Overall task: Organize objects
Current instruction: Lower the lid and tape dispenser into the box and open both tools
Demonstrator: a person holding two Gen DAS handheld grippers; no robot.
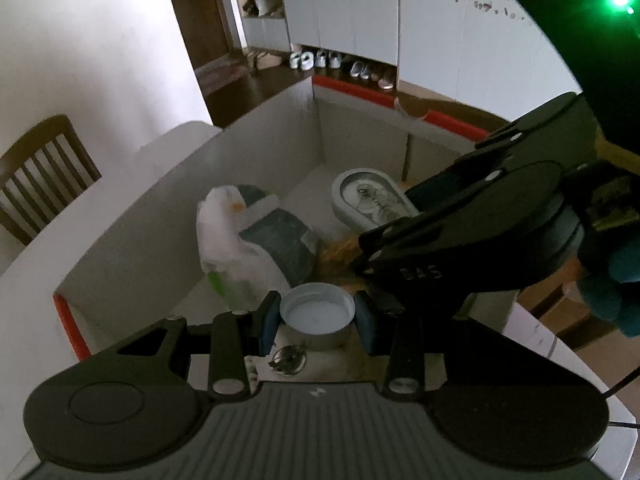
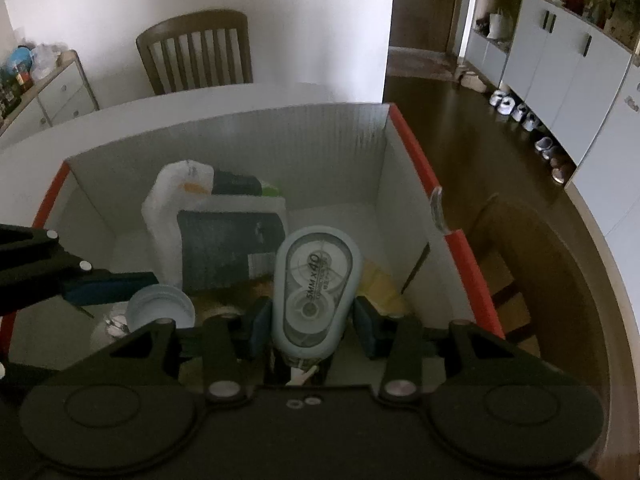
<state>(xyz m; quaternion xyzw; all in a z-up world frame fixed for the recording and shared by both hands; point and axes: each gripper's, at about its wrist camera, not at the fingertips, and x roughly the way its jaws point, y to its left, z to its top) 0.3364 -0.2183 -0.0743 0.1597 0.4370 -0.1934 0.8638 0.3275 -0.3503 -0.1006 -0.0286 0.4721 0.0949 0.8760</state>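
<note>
A white cardboard box with red rims stands open on the table, and both grippers hang over it, pointing down. My left gripper is shut on a round white cap, its blue pads against the cap's sides. My right gripper is shut on a pale grey correction tape dispenser, held lengthwise between its pads. The left wrist view shows the dispenser over the box's far right part. In the right wrist view, the cap sits at the left, beside a left gripper finger.
In the box lie a white plastic packet with a dark card, something yellow and a shiny crumpled piece. A wooden chair stands behind the white table. A teal-gloved hand holds the right gripper.
</note>
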